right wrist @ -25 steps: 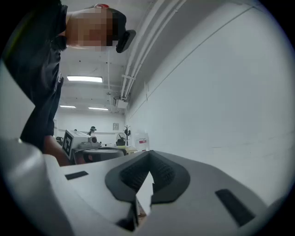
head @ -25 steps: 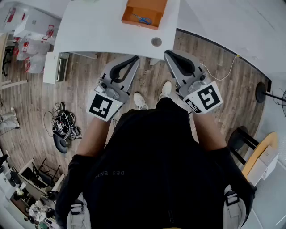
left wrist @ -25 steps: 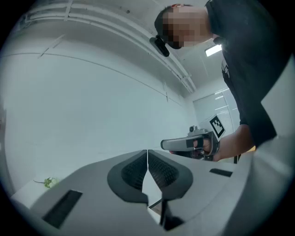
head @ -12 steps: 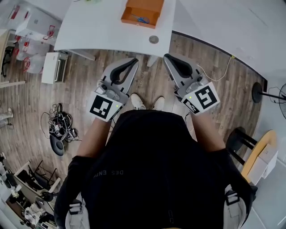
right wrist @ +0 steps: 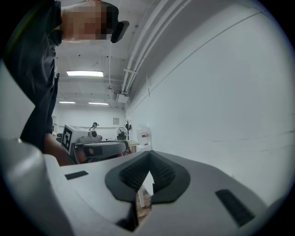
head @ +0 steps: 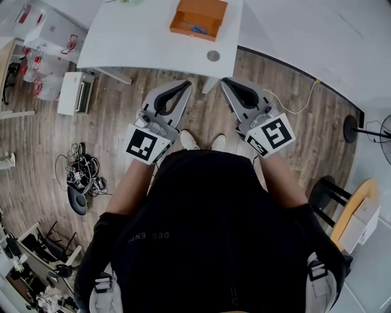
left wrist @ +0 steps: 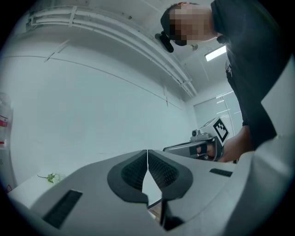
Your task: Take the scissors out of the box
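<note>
An orange box (head: 198, 16) lies open on the white table (head: 134, 36) at the top of the head view. The blue-handled scissors (head: 197, 28) lie inside it. My left gripper (head: 186, 84) and right gripper (head: 225, 82) are held side by side over the wooden floor, with their tips near the table's front edge and well short of the box. Both are shut with nothing between the pads. In the left gripper view the left gripper's (left wrist: 147, 156) jaws meet on a line. In the right gripper view the right gripper's (right wrist: 149, 162) jaws also touch.
A round grommet (head: 213, 55) sits in the table near its front edge. On the floor lie a tangle of cables (head: 82, 177) at the left and a cord (head: 299, 107) at the right. White boxes (head: 46, 33), a stool (head: 327, 189) and a stand base (head: 351, 127) are around.
Both grippers have shifted a little across the floor by the table's edge, the right one leftward toward the left one. Their jaws have stayed shut.
</note>
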`<state>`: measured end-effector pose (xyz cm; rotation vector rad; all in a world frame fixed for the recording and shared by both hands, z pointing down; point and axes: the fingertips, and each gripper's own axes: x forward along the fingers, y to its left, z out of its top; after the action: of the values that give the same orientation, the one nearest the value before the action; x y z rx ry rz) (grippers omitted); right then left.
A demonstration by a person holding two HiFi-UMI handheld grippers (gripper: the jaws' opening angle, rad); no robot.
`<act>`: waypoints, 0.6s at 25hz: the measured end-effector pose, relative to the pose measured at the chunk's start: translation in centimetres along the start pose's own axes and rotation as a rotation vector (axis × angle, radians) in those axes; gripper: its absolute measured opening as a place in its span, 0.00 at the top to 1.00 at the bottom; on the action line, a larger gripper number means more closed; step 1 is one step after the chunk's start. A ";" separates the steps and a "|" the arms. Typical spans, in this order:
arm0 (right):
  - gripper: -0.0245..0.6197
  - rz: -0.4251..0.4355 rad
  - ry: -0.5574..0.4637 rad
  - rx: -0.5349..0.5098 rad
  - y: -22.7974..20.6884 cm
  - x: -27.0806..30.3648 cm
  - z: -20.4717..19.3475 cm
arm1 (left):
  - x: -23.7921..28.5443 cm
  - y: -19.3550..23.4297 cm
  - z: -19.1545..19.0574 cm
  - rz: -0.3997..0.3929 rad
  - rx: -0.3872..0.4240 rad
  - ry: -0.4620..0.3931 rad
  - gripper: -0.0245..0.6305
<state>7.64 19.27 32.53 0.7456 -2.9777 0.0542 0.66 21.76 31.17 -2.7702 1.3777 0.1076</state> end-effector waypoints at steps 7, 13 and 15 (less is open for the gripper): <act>0.95 -0.027 0.000 0.002 0.5 1.3 -0.1 | -0.8 1.3 -0.4 -0.025 -0.005 0.007 0.93; 0.95 -0.046 0.003 0.001 -0.1 1.7 -0.2 | -0.6 2.0 0.0 -0.041 -0.005 -0.032 0.93; 0.95 -0.048 0.006 0.005 -0.7 1.9 -0.4 | -0.3 2.3 -0.4 -0.037 -0.012 -0.016 0.93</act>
<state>6.31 17.78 33.07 0.8162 -2.9533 0.0612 -1.31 20.62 31.60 -2.7967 1.3262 0.1363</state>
